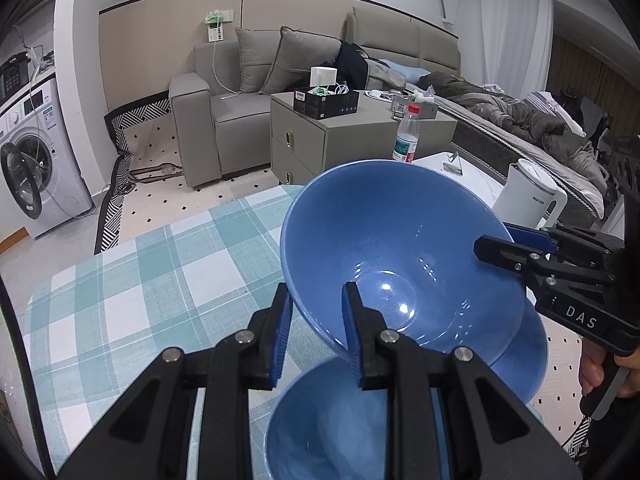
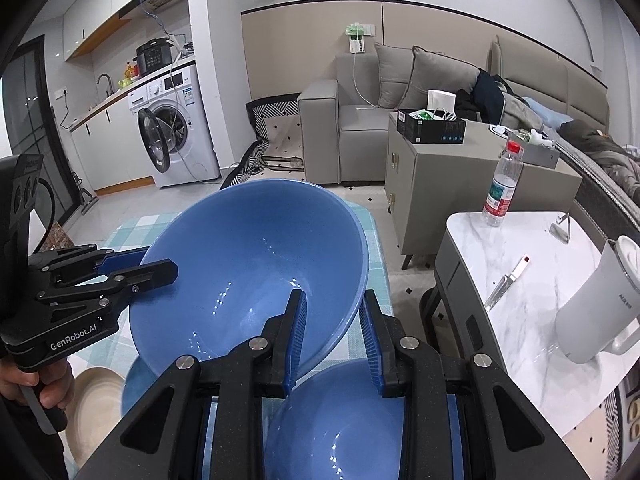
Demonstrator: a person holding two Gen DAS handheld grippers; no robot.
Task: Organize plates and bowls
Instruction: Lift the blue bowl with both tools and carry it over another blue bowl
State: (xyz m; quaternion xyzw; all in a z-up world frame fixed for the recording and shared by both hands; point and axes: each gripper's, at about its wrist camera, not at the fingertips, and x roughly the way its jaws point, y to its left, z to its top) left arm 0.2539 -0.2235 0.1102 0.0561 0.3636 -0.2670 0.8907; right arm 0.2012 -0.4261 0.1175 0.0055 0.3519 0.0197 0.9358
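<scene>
1. The checked tablecloth (image 1: 132,280) lies bare to the left of the raised blue bowl (image 1: 400,248).
2. A second blue bowl (image 1: 332,420) sits directly beneath.
3. On the right, a white kettle (image 2: 596,312), knife (image 2: 506,282) and water bottle (image 2: 502,184) occupy the marble table (image 2: 532,344).

The near bowl (image 1: 332,432) is cut off by the bottom edge and hidden partly behind the left fingers (image 1: 280,340); a beige plate (image 2: 96,408) shows only partly.
</scene>
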